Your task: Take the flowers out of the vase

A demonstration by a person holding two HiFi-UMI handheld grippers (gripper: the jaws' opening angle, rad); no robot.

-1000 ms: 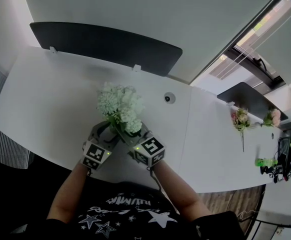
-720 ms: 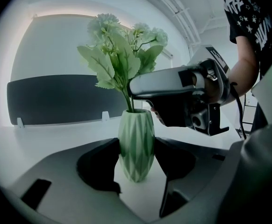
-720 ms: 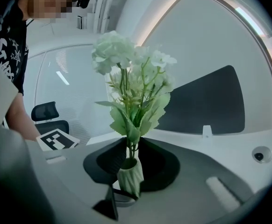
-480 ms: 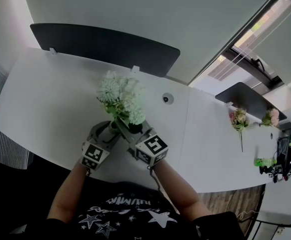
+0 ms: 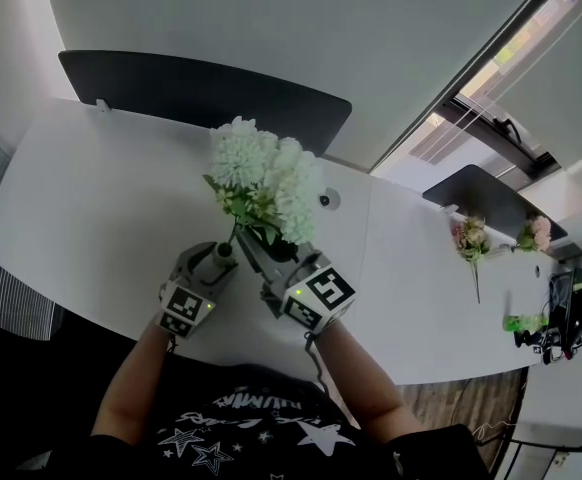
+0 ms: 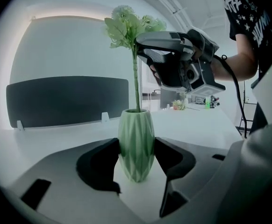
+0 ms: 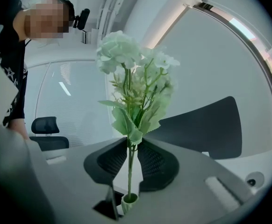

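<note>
Near the front edge of the white desk (image 5: 81, 198), the left gripper (image 5: 214, 261) is clamped on the green ribbed vase (image 6: 136, 146), with its jaws pressed against both sides to steady it upright. The right gripper (image 7: 132, 158), held above, has just been closing its jaws and pinches the thin stem (image 7: 129, 176) below the leaves of the pale flowers (image 7: 126, 50). The step in hand is the pull-out: the stem's lower end runs into the vase mouth, so the flowers are not yet free. How much stem remains inside is hidden, probably only a short length. The next move calls for a straight upward draw along the vase's axis, with a firm pinch on the stem and the vase pinned down so it does not tip.
</note>
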